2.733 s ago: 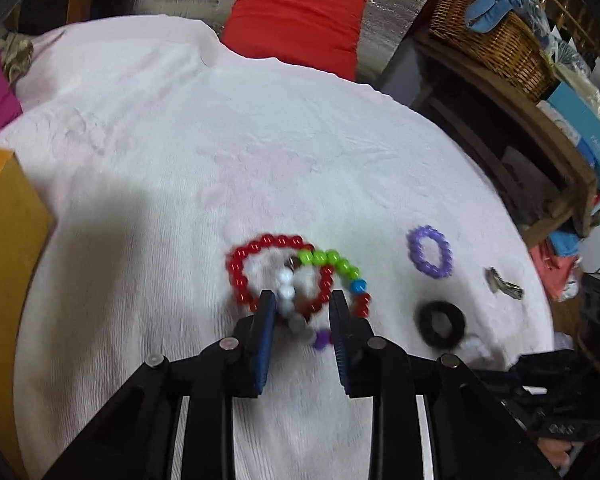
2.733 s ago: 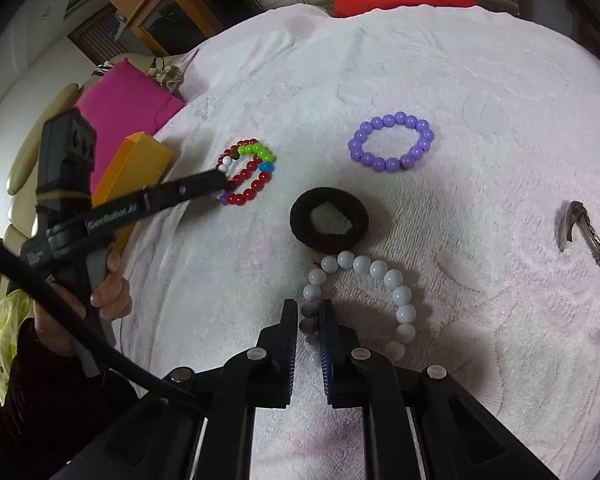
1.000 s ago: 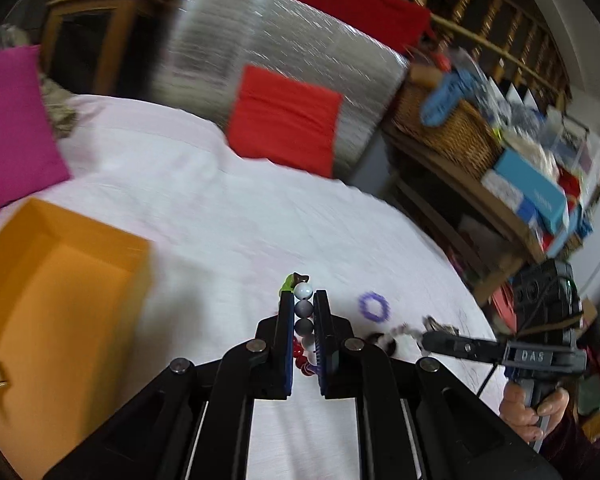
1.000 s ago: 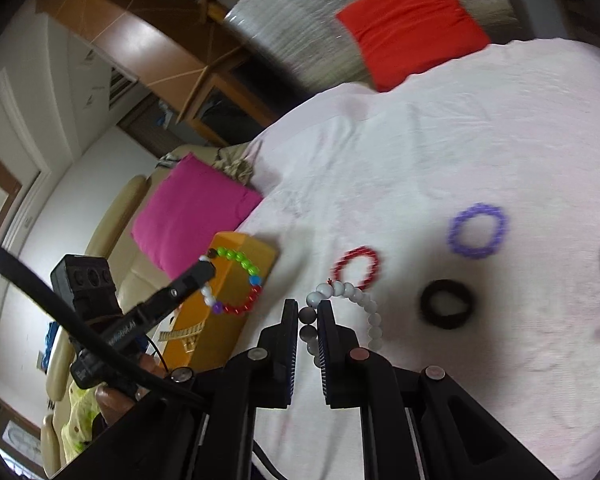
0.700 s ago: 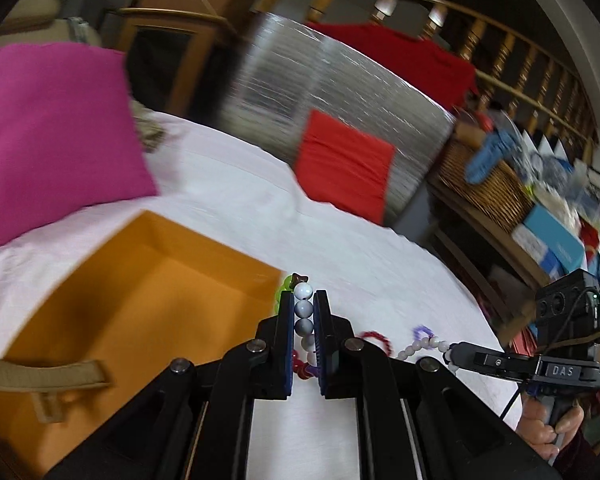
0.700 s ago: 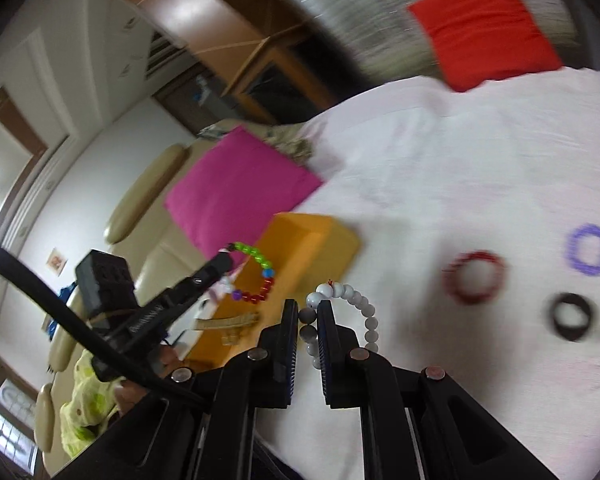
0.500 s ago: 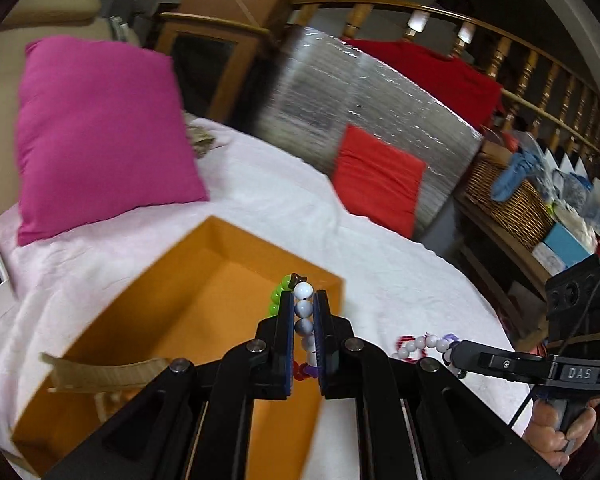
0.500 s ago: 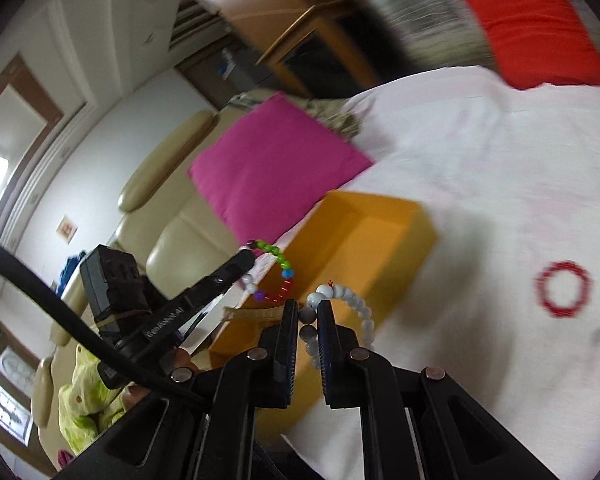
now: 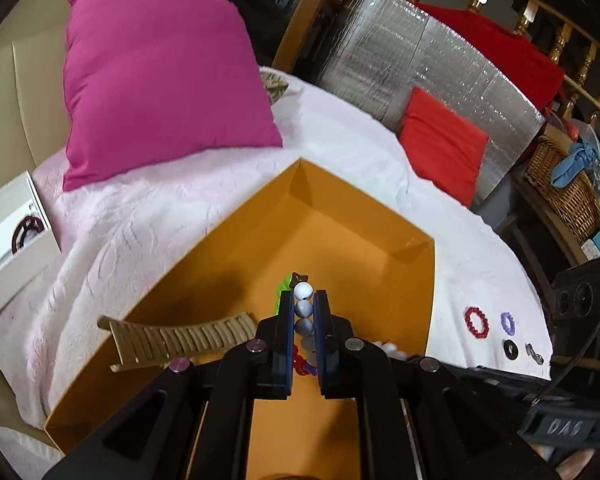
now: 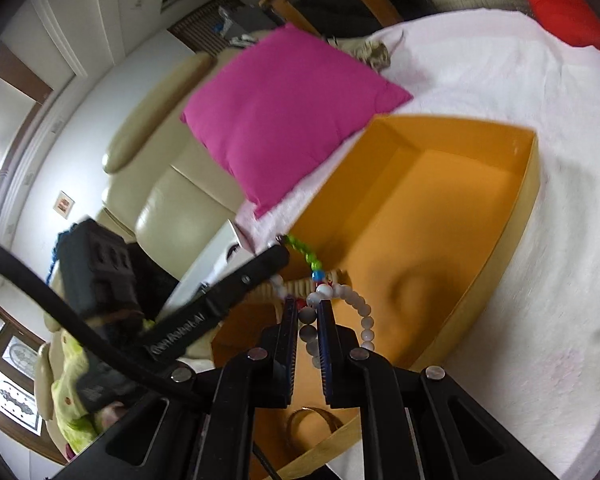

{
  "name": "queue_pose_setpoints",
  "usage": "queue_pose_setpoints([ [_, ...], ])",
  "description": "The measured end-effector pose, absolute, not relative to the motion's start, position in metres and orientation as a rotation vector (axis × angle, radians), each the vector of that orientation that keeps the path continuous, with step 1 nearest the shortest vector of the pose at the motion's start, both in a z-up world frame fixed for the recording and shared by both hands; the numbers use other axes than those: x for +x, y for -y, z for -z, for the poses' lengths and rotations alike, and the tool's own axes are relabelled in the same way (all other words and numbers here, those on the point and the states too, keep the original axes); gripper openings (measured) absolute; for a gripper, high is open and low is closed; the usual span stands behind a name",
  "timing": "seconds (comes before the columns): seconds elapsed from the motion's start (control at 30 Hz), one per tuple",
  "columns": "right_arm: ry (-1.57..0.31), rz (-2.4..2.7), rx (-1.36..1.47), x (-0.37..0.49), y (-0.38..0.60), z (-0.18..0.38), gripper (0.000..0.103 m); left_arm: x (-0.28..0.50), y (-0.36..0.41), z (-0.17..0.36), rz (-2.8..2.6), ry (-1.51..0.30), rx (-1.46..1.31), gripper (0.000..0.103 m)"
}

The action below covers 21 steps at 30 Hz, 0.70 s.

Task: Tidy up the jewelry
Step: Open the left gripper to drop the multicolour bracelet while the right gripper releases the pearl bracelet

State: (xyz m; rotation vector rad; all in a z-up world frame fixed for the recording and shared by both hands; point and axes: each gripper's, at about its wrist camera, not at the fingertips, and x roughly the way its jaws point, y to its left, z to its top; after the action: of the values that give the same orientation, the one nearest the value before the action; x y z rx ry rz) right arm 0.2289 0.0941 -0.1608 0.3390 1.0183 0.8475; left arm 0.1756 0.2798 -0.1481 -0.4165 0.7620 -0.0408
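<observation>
Left tool (image 9: pixel 304 316) clamped multicoloured bead bracelet (image 9: pixel 303 307) | right tool (image 10: pixel 308 322) clamped white bead bracelet (image 10: pixel 358 312) | over open orange cardboard box (image 9: pixel 340 240) | risk: strands tangling.

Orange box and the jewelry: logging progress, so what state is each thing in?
Orange cardboard box: open, holding a tan ridged band.
Multicoloured bead bracelet: clamped in left gripper, above the box.
White bead bracelet: clamped in right gripper, above the box.
Red bead bracelet: lying on the white cloth.

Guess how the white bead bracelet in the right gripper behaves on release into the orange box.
The white bead bracelet droops from the right gripper, so likely floppy. Round beads may roll slightly, but the orange box walls should contain it.
</observation>
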Motion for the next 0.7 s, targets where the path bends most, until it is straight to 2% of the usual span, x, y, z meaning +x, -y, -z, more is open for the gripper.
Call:
queue_pose_setpoints([
  [0.33,-1.085,-0.848,0.277,0.222,-0.104,0.179,0.014,0.178,-0.271,0.159,0.008,-0.856,-0.375,0.01],
  [0.47,-1.072,-0.841,0.313,0.222,-0.091,0.176,0.014,0.178,-0.27,0.155,-0.006,-0.835,-0.375,0.02],
  [0.7,-0.993,-0.796,0.348,0.219,-0.043,0.161,0.014,0.183,-0.245,0.142,0.009,-0.763,-0.345,0.024],
])
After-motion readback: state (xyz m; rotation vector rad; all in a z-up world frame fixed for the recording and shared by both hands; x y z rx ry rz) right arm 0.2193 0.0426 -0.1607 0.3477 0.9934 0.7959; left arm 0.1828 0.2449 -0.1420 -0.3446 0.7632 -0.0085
